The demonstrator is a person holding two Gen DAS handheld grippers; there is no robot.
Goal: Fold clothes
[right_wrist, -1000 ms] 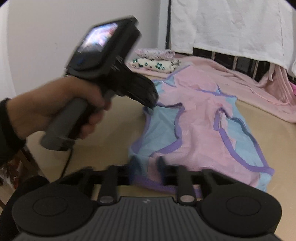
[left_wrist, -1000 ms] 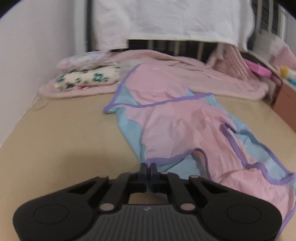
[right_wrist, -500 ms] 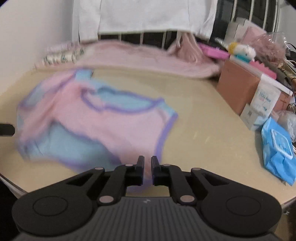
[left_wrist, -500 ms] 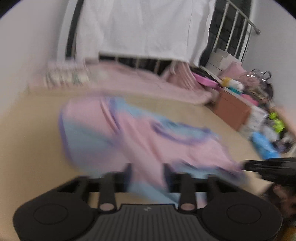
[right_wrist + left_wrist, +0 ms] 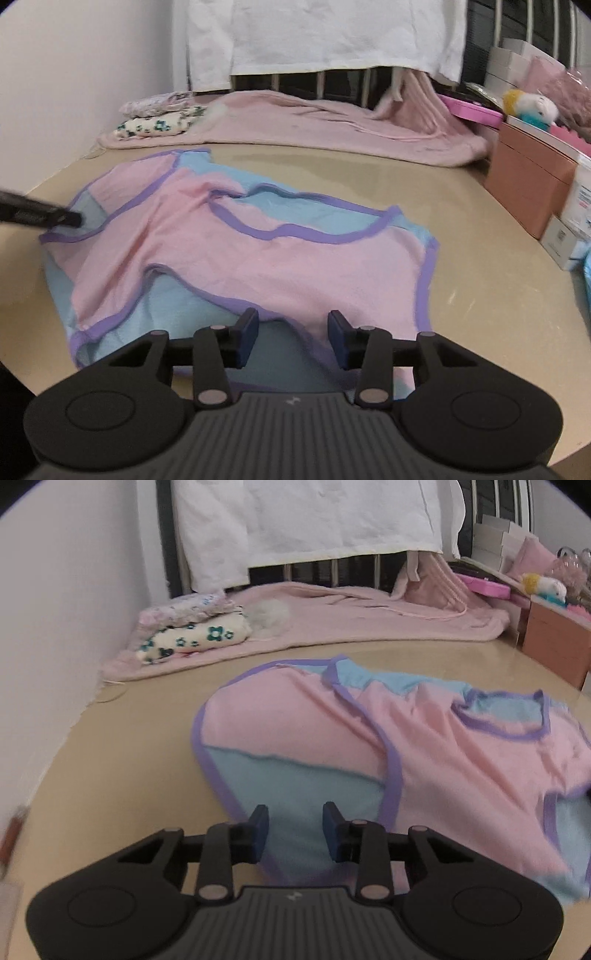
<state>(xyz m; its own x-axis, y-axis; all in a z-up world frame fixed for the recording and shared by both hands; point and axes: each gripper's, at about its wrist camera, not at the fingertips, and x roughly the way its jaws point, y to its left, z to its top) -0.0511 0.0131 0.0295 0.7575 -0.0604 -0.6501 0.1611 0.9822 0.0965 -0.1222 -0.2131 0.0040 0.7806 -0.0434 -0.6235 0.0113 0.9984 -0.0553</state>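
Now the pink and blue garment (image 5: pixel 424 746) lies spread on the tan table (image 5: pixel 110 760). Both the left gripper (image 5: pixel 294 829) and the right gripper (image 5: pixel 293 338) hover over its near edge, jaws spread apart, pinching nothing.

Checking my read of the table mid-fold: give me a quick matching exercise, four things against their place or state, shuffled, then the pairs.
Things:
1. pink and blue top
2. flowered folded clothes
3. brown box
4. left gripper

Places or states:
A. at the right edge of the table
B. stacked on the pink blanket near the wall
C. open, fingers either side of a blue hem
D. spread flat in the middle of the table

Pairs: 1-D, 2-B, 3-A, 4-C
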